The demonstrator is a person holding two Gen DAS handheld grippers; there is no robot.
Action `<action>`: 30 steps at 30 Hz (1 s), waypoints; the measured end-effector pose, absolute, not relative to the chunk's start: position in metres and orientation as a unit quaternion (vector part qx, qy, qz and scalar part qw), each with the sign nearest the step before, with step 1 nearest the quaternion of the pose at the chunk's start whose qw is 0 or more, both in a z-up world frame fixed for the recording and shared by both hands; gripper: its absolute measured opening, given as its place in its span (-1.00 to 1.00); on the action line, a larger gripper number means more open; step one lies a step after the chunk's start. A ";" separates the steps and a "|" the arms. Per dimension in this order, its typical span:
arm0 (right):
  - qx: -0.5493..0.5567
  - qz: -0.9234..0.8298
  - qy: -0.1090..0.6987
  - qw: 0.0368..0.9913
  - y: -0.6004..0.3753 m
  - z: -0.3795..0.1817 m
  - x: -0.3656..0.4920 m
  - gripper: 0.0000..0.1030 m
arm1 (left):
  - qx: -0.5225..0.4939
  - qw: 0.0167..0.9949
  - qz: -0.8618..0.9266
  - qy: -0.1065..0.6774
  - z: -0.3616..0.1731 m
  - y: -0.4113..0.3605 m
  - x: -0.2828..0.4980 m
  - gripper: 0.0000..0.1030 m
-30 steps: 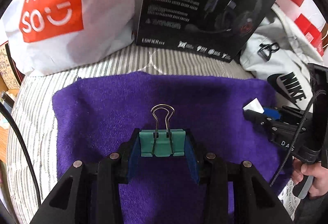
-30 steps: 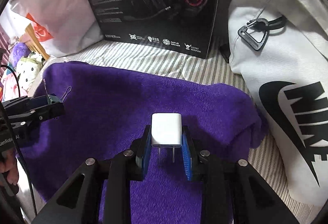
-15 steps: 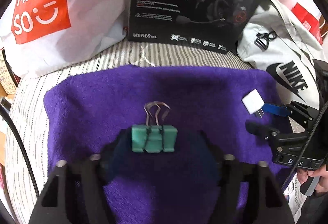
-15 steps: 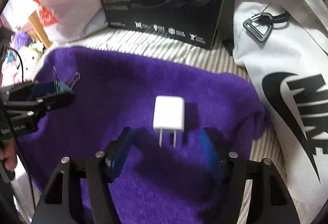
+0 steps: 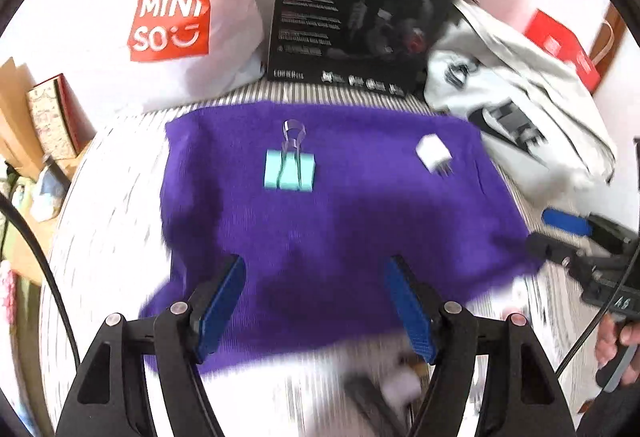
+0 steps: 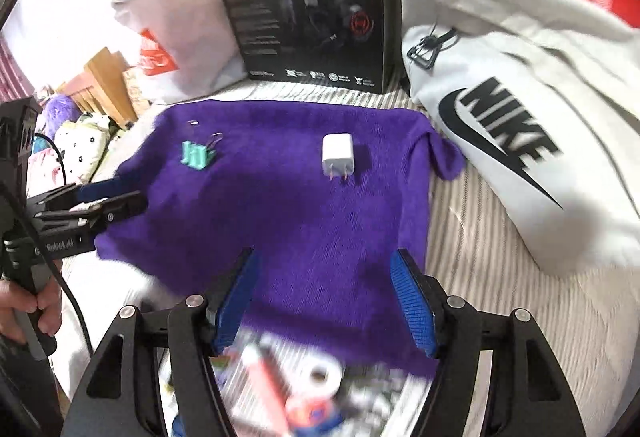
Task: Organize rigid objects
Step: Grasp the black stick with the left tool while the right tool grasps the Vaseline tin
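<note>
A teal binder clip (image 5: pixel 290 175) lies on the purple towel (image 5: pixel 332 233), left of centre; it also shows in the right wrist view (image 6: pixel 197 154). A white plug adapter (image 5: pixel 434 156) lies on the towel's right part, prongs toward me, and shows in the right wrist view (image 6: pixel 338 156). My left gripper (image 5: pixel 316 301) is open and empty, pulled back over the towel's near edge. My right gripper (image 6: pixel 326 297) is open and empty, also near the towel's (image 6: pixel 288 205) front edge.
A black headset box (image 5: pixel 360 9), a white Miniso bag (image 5: pixel 160 17) and a grey Nike bag (image 6: pixel 520 117) stand behind and right of the towel. Blurred small items (image 6: pixel 304 385), a tape roll among them, lie on the striped surface in front.
Both grippers opened and let go: the clip and the adapter now lie on the towel. Both grippers have drawn back and up, away from the objects.
</note>
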State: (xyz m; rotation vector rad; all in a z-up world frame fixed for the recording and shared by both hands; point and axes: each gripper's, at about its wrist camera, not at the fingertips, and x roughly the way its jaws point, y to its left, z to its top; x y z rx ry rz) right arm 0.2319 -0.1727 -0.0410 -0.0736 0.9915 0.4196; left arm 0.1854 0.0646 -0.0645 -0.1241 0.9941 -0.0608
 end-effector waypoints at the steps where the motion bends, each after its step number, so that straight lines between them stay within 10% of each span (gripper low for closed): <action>1: -0.035 0.200 0.468 0.860 -0.176 -0.038 0.222 0.32 | -0.059 0.875 -0.026 0.480 -0.066 0.062 0.176 0.37; 30: 0.018 0.181 0.494 0.850 -0.226 -0.056 0.104 0.32 | 0.011 0.853 0.002 0.521 -0.119 0.054 0.104 0.39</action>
